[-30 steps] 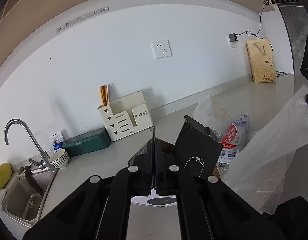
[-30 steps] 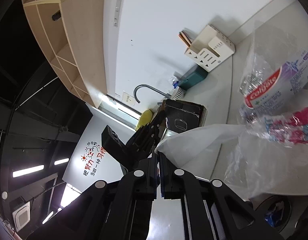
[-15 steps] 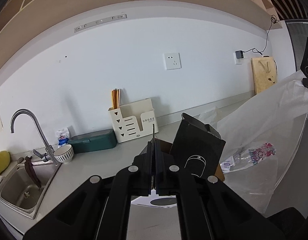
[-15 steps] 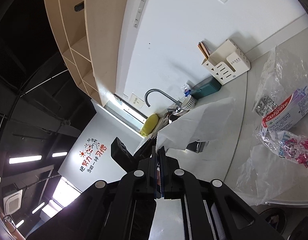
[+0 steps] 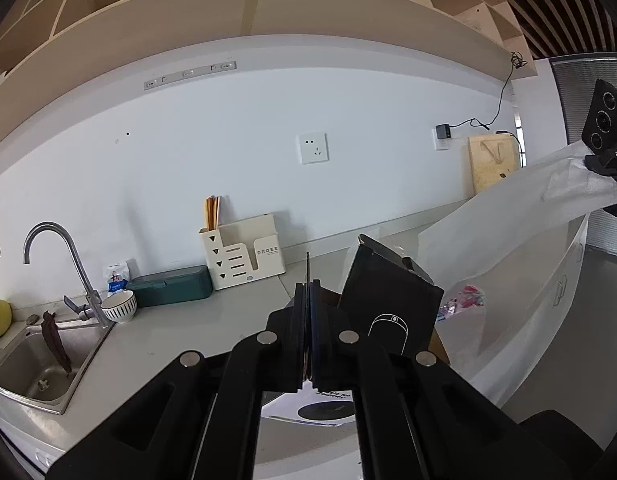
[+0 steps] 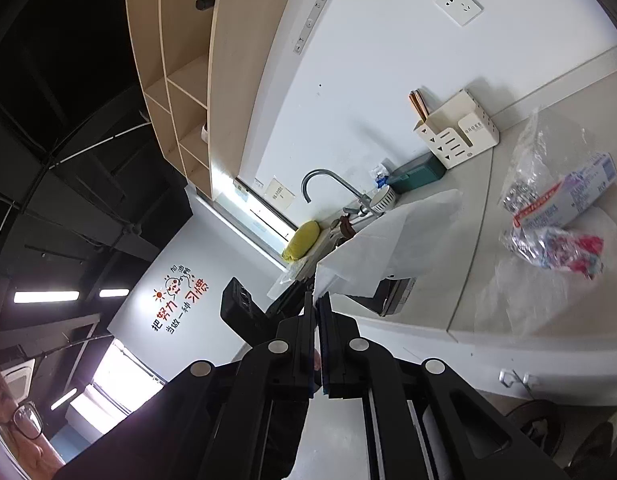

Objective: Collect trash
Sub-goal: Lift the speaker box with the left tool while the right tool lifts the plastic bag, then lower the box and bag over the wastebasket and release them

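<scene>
1. The left gripper [image 5: 308,284] has its black jaws pressed together on a thin flap of the black cardboard box [image 5: 388,300], which tilts above the countertop.
2. The right gripper [image 6: 318,300] pinches the edge of a translucent white plastic bag [image 6: 392,240], stretched taut above the counter edge.
3. The pale grey countertop [image 6: 520,316] carries the loose trash.
4. A red-and-white toothpaste carton [image 6: 564,200] lies near a crumpled clear plastic wrapper [image 6: 536,148].
5. A pink-and-blue printed wrapper [image 6: 568,246] lies just beside the carton.
6. The cream slotted utensil holder [image 5: 244,256] stands against the white wall, with a dark green lidded box [image 5: 170,286] beside it.
</scene>
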`<state>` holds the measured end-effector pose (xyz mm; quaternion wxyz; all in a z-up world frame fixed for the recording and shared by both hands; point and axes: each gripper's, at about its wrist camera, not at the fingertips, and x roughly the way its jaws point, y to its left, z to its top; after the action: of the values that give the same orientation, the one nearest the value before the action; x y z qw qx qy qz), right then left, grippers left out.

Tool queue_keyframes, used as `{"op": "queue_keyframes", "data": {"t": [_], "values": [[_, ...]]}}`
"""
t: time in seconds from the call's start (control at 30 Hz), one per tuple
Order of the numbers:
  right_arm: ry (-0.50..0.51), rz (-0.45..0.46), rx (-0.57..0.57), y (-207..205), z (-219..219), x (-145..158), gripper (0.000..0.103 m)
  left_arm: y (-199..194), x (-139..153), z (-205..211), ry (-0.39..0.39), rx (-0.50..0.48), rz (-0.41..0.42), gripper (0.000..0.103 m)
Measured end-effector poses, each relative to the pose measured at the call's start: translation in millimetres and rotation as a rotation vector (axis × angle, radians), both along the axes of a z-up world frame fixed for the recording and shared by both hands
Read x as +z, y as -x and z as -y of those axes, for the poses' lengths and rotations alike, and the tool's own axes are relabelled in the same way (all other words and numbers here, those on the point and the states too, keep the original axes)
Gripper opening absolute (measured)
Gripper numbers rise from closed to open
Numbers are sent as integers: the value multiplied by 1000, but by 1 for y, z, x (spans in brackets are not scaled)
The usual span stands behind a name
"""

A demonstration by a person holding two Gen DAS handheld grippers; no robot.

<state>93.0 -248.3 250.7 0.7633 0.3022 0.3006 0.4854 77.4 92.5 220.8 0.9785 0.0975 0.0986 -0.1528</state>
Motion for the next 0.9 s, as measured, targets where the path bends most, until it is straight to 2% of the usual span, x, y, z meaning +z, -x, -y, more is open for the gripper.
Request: {"op": "queue_keyframes", "data": {"t": [0.23,0.5,0.7,0.9], "values": [[59,9,-26,66,22,-17,7,65,-11,19,6,-72,1,3],[84,-43,-22,122,37,-56,7,121,-46,41,-10,-139,-44,3],[118,-129,-23,140,38,-100,7,135,-90,55,-8,-180,-138,3],[163,-196,-39,141,33,-147,7,124,-143,68,18,-198,-253,3]]}}
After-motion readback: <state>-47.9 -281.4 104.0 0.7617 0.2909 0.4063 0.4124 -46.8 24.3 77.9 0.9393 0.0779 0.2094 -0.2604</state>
